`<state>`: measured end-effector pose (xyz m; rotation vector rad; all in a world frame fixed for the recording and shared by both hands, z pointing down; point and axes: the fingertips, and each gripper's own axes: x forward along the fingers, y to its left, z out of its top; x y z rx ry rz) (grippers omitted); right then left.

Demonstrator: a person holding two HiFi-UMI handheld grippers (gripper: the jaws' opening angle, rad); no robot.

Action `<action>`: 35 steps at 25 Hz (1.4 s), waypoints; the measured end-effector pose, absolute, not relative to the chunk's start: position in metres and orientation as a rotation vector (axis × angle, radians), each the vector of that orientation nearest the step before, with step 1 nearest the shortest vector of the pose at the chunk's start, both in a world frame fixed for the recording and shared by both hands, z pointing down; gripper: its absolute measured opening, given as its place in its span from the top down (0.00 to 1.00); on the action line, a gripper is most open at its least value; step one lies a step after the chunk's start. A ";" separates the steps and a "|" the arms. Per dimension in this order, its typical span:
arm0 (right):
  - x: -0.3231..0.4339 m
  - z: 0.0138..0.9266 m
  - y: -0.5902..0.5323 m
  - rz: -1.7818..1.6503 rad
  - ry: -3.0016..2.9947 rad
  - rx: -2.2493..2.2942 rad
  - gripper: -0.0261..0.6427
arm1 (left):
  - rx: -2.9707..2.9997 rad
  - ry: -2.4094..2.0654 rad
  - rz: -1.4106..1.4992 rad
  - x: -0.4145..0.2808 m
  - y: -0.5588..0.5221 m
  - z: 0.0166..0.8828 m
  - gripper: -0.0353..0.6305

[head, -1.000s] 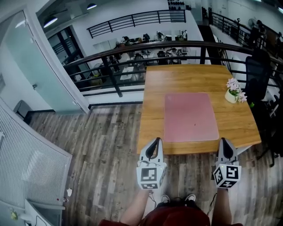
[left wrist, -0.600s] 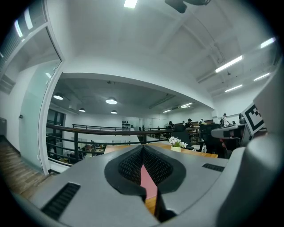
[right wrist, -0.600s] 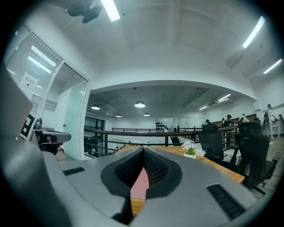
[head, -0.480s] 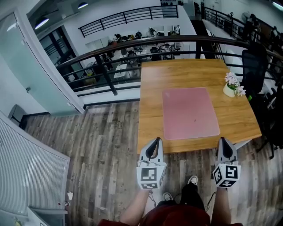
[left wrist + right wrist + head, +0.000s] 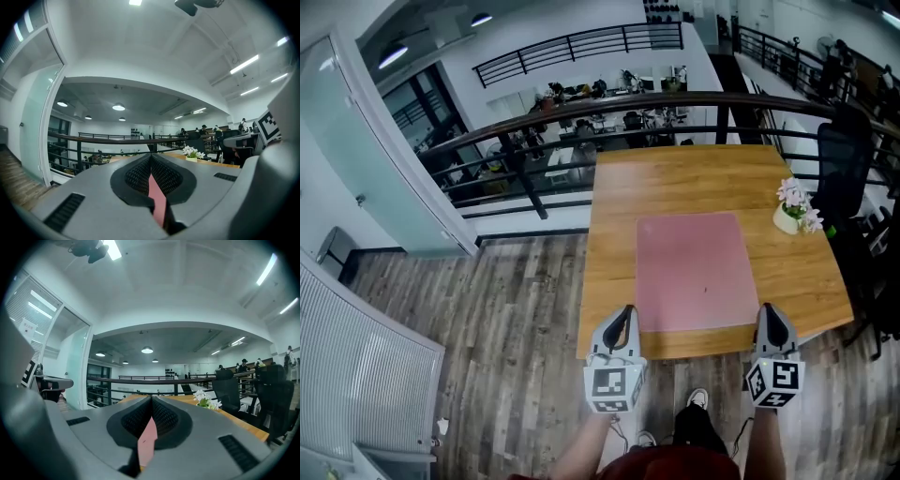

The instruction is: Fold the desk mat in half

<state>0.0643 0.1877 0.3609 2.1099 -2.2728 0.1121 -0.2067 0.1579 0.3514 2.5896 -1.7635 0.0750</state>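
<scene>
The left tongs (image 5: 625,317) (image 5: 151,161) are pressed together with nothing between the pads. The right tongs (image 5: 769,314) (image 5: 151,401) are the same, closed and empty. Both are held level, side by side, with their tips pointing across the table (image 5: 609,234) from its near edge. Each carries its marker cube at the back, close to the person's forearms.

Between the two pairs of tips, and stretching away ahead of them, lies the pink desk mat (image 5: 698,272), flat and unfolded on the wood. Its near left corner sits just beside the left tips and its near right corner just beside the right tips. Neither pair has hold of it. From each gripper view only a thin pink strip of the mat (image 5: 157,197) (image 5: 147,441) shows through the slit below the closed pads.

Farther ahead and to the right of the right tongs, a small white pot of pale flowers (image 5: 792,208) (image 5: 193,152) (image 5: 206,401) stands on the table, apart from the mat's far right corner. Beyond that, off the table's right side, is a black office chair (image 5: 844,155). A dark railing (image 5: 581,108) runs past the table's far end. To the left of the left tongs there is plank flooring (image 5: 506,319), then a glass wall (image 5: 375,159).
</scene>
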 end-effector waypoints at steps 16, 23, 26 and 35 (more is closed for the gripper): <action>0.191 0.355 0.051 0.122 -2.359 2.046 0.95 | 2.549 -1.813 0.107 -0.078 0.031 0.338 0.92; 0.223 0.361 0.013 0.120 -2.422 1.982 0.95 | 2.511 -1.887 0.100 -0.047 0.004 0.339 0.92; 0.225 0.368 0.002 0.127 -2.435 1.959 0.95 | 2.500 -1.899 0.111 -0.045 -0.003 0.346 0.92; 0.214 0.384 -0.029 0.143 -2.459 1.922 0.95 | 2.498 -1.901 0.131 -0.048 -0.030 0.367 0.92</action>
